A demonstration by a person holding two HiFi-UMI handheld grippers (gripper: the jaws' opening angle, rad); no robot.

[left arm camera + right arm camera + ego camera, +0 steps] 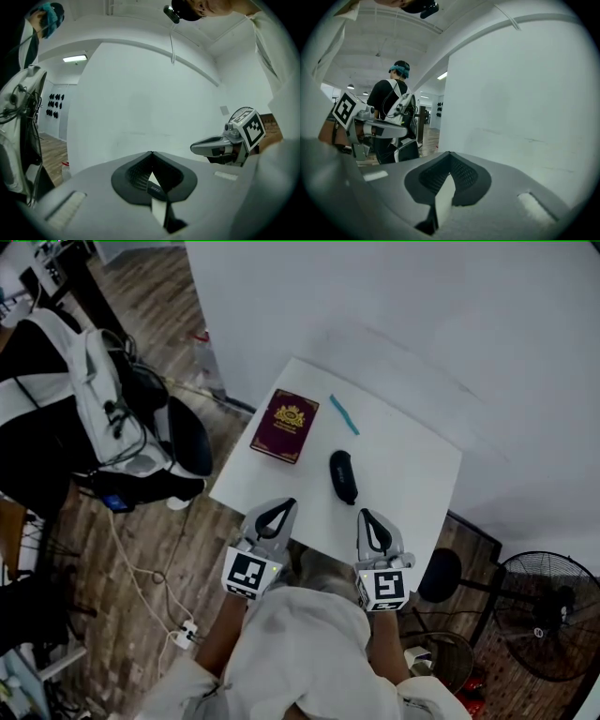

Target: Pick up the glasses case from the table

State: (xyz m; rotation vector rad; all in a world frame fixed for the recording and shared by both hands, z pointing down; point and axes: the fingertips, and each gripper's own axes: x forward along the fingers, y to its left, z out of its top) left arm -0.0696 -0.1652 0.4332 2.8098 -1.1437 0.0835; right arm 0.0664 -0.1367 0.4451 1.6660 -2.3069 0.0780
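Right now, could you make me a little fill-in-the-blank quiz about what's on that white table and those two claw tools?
The glasses case on the table is ___ in colour.
Counting the case, the dark red book and the thin teal stick, ___ things lie on the table.
The left gripper and the right gripper both have their jaws ___, with nothing between them.
Missing words: black; three; shut.

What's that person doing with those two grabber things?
A person stands at a small white table, holding a gripper in each hand. The left gripper and right gripper are both shut and empty, near the table's front edge. The black glasses case lies untouched on the table, beside a dark red book and a teal pen.
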